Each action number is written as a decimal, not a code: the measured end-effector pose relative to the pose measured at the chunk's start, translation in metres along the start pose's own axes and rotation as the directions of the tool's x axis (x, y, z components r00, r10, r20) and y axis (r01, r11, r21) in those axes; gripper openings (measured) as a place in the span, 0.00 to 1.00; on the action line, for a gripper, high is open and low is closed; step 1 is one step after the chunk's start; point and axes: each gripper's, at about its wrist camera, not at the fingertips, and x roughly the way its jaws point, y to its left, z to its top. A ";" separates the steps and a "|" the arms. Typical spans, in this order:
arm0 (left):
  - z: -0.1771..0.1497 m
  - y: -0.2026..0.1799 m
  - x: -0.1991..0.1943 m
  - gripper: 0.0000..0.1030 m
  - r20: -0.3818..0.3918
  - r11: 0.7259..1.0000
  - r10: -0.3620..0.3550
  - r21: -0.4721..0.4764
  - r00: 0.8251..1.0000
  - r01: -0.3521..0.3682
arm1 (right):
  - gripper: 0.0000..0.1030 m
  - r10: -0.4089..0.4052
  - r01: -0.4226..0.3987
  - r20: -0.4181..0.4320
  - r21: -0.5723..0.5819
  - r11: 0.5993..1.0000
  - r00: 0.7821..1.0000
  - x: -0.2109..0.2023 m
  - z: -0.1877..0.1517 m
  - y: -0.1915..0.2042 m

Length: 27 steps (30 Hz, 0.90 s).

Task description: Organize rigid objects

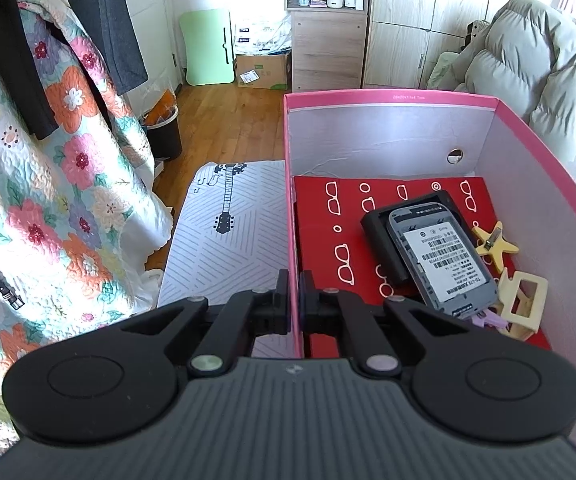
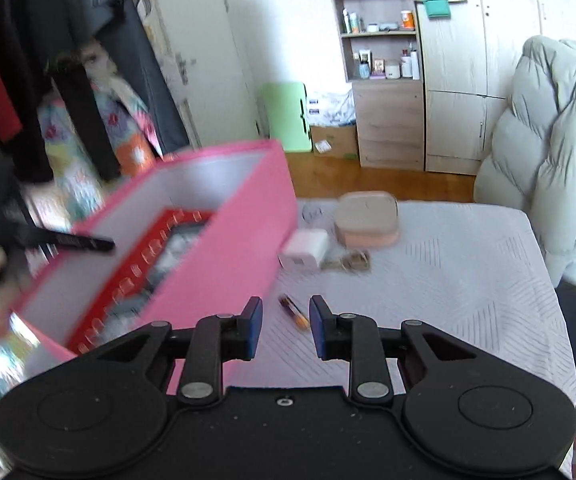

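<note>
Striped tablecloth [image 2: 448,280], pink cardboard box [image 1: 388,98]

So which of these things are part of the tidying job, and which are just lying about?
Job:
pink box
phone
star
small tube
white charger
keys
left gripper
right gripper

Lying about:
puffy coat
floral quilt
shelf bottles

"TD-LTE" on the white label of the grey phone [image 1: 444,257]; small, barely legible print on the pink box rim [image 1: 408,97].
</note>
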 end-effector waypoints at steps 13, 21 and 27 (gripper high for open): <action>-0.001 -0.001 0.000 0.03 0.000 1.000 0.004 0.007 1.000 -0.004 | 0.30 -0.027 0.011 -0.122 -0.123 0.992 0.992 0.077 0.004 -0.002; -0.001 -0.002 0.000 0.03 0.000 1.000 0.008 0.017 1.000 -0.008 | 0.11 -0.044 0.031 -0.090 -0.139 0.990 0.995 0.080 0.000 0.006; 0.001 -0.003 0.000 0.04 -0.011 1.000 -0.020 0.023 1.000 0.020 | 0.11 -0.061 0.056 -0.039 -0.116 0.992 0.997 0.050 0.002 0.010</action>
